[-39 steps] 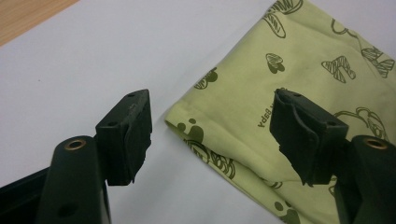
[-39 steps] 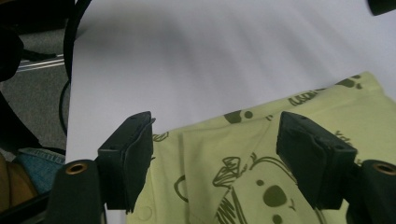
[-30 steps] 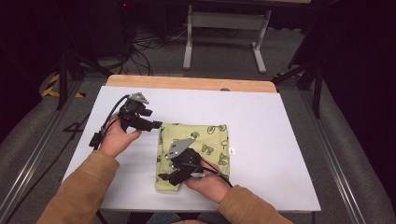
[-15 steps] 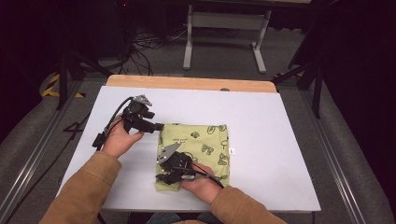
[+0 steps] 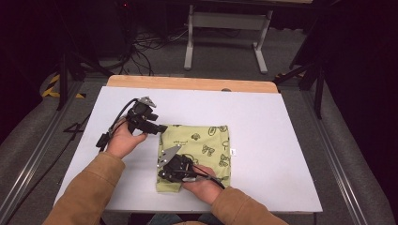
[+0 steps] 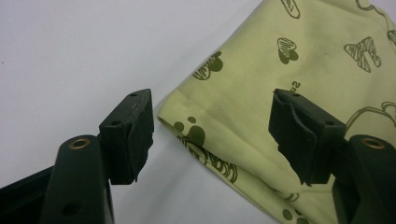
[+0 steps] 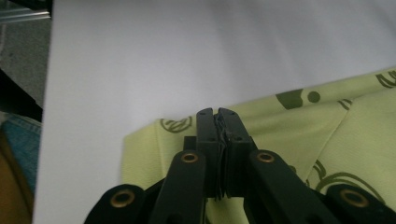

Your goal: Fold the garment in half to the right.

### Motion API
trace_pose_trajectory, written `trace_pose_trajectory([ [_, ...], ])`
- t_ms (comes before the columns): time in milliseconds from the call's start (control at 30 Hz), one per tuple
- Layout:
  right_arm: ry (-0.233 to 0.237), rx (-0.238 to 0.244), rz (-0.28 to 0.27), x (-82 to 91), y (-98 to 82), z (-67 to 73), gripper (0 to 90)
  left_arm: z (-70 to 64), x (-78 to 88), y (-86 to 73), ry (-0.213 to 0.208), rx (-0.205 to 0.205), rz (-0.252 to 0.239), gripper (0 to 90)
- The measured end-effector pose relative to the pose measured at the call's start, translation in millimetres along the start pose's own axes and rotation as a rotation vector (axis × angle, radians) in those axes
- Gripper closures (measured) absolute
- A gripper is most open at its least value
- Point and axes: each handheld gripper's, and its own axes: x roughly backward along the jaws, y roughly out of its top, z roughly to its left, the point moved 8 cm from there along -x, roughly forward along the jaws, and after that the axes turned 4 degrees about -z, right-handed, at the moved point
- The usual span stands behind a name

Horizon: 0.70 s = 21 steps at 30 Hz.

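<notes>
At the near left corner of the green printed cloth, which lies folded flat on the white table, the right gripper has just been closing; its jaws now meet over the cloth's edge, apparently pinching the fabric to lift or fold it. The left gripper hangs at the cloth's far left corner, jaws apart astride that corner, not pressing it, seemingly poised to take it next.

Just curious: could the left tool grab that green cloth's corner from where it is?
Probably yes. The left tool is open, and the cloth corner lies on the table between its jaws, with nothing in the way.
</notes>
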Motion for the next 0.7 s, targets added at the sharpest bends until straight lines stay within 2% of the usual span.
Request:
trace_pose_trajectory([
  [100,0.027,0.003,-0.012,1.9,1.1,5.1,88.2,0.9,-3.3,-0.7,0.000,0.004,0.007,31.9],
  [300,0.041,-0.003,0.007,-1.8,-2.5,7.2,86.0,4.9,-10.9,-4.2,0.013,0.028,0.038,33.0],
  [333,0.045,-0.005,0.011,-2.5,-3.2,7.2,82.5,6.4,-12.8,-5.6,0.018,0.032,0.051,33.3],
  [400,0.057,-0.015,0.010,-4.0,-3.6,8.0,69.0,8.5,-17.1,-7.8,0.023,0.043,0.068,33.8],
  [467,0.050,-0.021,0.006,-3.8,-3.2,8.6,61.2,9.5,-20.2,-9.4,0.020,0.048,0.080,33.9],
  [533,0.071,-0.031,-0.005,-3.0,-2.7,9.4,51.1,9.7,-22.8,-10.7,0.015,0.054,0.090,33.8],
  [600,0.088,-0.045,-0.005,-4.1,-3.4,10.4,44.0,10.0,-24.6,-11.4,0.013,0.054,0.097,33.8],
  [667,0.100,-0.040,0.005,-6.6,-4.8,13.6,37.5,10.4,-25.5,-11.6,0.014,0.053,0.100,33.8],
  [700,0.091,-0.035,0.011,-6.6,-4.9,15.7,36.2,10.4,-25.7,-11.7,0.013,0.054,0.101,33.8],
])
